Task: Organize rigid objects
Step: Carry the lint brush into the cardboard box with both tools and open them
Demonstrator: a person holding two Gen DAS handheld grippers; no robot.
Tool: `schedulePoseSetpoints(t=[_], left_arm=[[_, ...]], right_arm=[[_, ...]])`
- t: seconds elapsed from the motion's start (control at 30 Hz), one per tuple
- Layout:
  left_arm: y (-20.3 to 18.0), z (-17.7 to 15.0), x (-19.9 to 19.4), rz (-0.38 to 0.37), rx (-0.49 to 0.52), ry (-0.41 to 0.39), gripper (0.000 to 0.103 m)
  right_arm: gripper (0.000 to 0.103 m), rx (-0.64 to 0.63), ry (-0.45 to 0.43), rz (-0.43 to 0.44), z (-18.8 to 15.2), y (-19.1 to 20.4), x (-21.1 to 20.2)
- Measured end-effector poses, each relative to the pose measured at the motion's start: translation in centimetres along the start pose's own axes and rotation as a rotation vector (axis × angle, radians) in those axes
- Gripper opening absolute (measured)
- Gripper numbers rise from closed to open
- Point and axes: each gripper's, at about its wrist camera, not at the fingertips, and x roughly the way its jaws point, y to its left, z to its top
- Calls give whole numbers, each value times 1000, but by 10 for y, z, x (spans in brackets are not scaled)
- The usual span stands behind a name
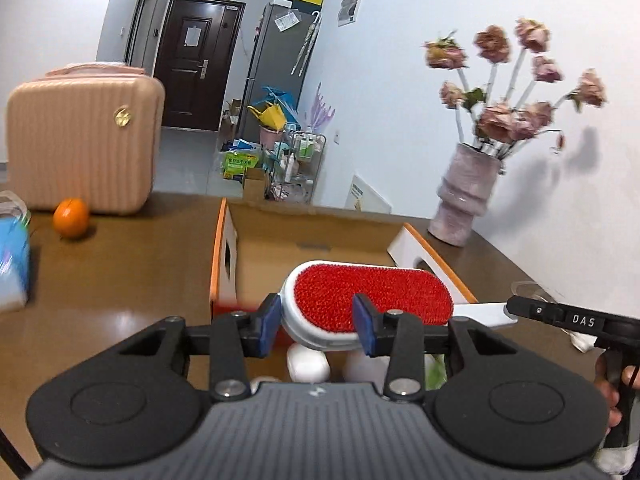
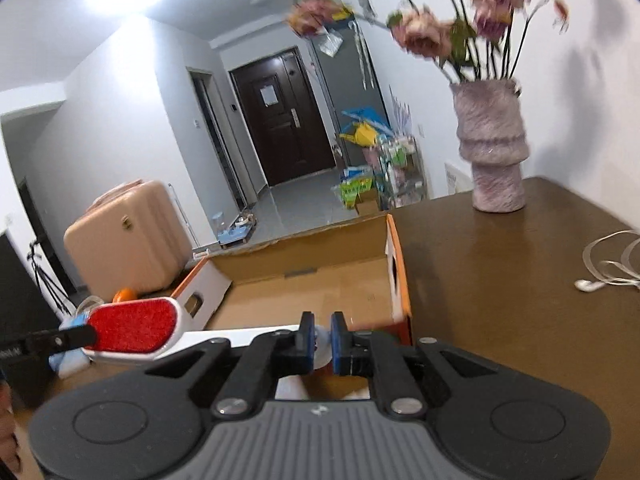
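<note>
A white lint brush with a red bristle pad (image 1: 372,300) hangs over an open cardboard box (image 1: 320,232) with orange-edged flaps. My left gripper (image 1: 316,326) is shut on the brush's head end. My right gripper (image 2: 322,342) is shut on the brush's white handle (image 2: 240,336); it shows as a black arm at the handle's end in the left wrist view (image 1: 560,316). The brush head also shows in the right wrist view (image 2: 132,330). White objects (image 1: 308,364) lie in the box below the brush.
A pink case (image 1: 84,140) and an orange (image 1: 71,218) stand on the brown table at left, with a blue-white pack (image 1: 12,264) nearer. A vase of dried flowers (image 1: 464,196) stands right of the box. White earphones (image 2: 608,272) lie at far right.
</note>
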Motion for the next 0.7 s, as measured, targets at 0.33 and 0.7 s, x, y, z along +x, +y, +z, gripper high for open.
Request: schedulePoseSetpoints(t=[0.33, 0.7], left_arm=[[34, 16, 136, 10, -1, 206, 21], [38, 17, 103, 158, 98, 111, 59]], right_arm=[[0, -100, 153, -32, 21, 7, 132], [19, -184, 96, -59, 23, 13, 96]])
